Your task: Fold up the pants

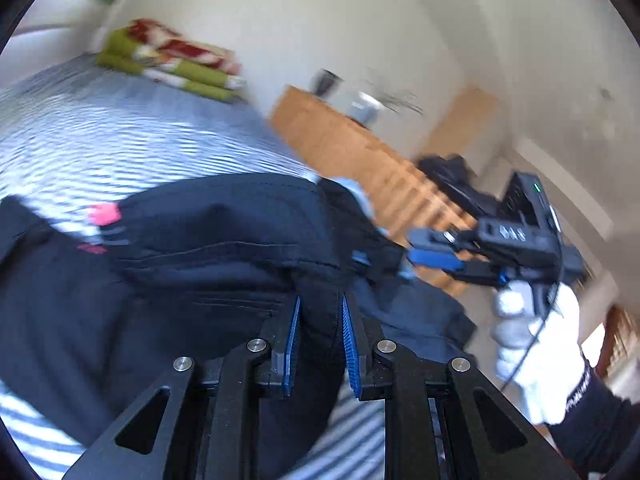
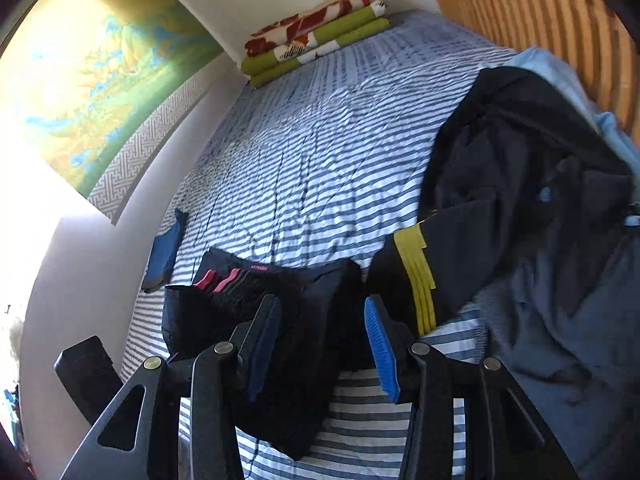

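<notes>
The black pants (image 1: pixel 200 240) with pink marks lie bunched and partly folded on the striped bed cover (image 1: pixel 120 128). In the left wrist view my left gripper (image 1: pixel 320 300) is shut on a ridge of the pants' black cloth, which runs up between its blue pads. My right gripper (image 1: pixel 416 248) hovers to the right of the pants, held by a white-gloved hand (image 1: pixel 540 340). In the right wrist view my right gripper (image 2: pixel 322 302) stands open above the pants (image 2: pixel 320 276), and its blue pads (image 2: pixel 384 348) touch no cloth.
A heap of dark clothes (image 2: pixel 520 160) with a yellow-striped cuff (image 2: pixel 416 272) covers the bed's right side. A folded green and red blanket (image 2: pixel 316 40) lies at the far end. A slatted wooden board (image 2: pixel 540 20) borders the right. A blue folded piece (image 2: pixel 164 252) lies by the left wall.
</notes>
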### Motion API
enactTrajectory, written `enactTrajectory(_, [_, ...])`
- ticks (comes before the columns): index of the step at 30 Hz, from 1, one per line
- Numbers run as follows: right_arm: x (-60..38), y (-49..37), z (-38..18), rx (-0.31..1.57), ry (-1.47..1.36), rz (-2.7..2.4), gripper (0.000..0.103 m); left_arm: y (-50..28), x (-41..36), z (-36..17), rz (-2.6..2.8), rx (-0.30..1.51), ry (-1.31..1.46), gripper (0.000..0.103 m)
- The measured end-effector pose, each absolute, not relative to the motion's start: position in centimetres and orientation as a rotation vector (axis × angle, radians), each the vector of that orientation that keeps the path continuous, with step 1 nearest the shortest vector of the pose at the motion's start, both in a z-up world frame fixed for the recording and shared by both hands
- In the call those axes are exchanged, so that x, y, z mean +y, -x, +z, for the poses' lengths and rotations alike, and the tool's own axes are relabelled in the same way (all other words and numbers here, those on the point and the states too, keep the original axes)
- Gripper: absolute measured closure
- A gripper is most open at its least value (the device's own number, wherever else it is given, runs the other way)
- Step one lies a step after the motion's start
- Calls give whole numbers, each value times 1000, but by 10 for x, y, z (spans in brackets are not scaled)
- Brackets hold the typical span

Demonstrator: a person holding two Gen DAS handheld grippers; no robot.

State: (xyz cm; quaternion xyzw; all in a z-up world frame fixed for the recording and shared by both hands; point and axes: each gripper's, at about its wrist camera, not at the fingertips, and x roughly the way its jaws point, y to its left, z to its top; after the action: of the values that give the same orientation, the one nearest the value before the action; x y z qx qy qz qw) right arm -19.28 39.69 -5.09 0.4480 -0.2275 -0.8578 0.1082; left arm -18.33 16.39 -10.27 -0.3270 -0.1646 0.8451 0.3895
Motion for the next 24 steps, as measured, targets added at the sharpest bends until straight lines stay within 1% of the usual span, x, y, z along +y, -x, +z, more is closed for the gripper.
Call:
enactTrajectory(3, [447, 159, -30, -722, -1255, -2629, 62, 161, 243, -108, 2011, -263, 877, 81])
enactTrajectory(5, [475, 139, -22, -730, -1236, -2692, 62, 144, 288, -126, 1899, -132, 960, 70])
enactTrajectory(7, [496, 123, -20, -718, -1240, -2737, 62, 132, 311, -142, 1840, -61, 1016, 68])
enactTrajectory(9, [508, 113, -23, -709, -1260, -2759, 62, 124, 313, -147, 1837, -33, 1019, 68])
enactTrajectory(10, [512, 110, -26, -707, -1270, -2764, 62, 123, 308, -147, 1844, -32, 1021, 65])
enactTrajectory(11, [514, 107, -29, -704, -1275, -2765, 62, 122, 301, -147, 1851, -42, 1020, 59])
enactTrajectory(12, [516, 106, -33, -699, -1278, -2756, 62, 124, 291, -145, 1864, -54, 1019, 57])
enactTrajectory(16, [495, 112, -53, -619, -1322, -2677, 62, 131, 238, -140, 1978, -44, 1040, 56])
enactTrajectory(18, [473, 120, -69, -539, -1351, -2613, 62, 144, 204, -144, 2071, -28, 1077, 56])
enactTrajectory(20, [447, 130, -89, -415, -1408, -2574, 62, 163, 163, -149, 2168, -45, 1141, 55])
enactTrajectory(22, [427, 145, -117, -244, -1483, -2605, 62, 177, 116, -153, 2282, -78, 1198, 55])
enactTrajectory(24, [422, 160, -148, -157, -1583, -2616, 62, 193, 68, -157, 2413, -98, 1246, 53])
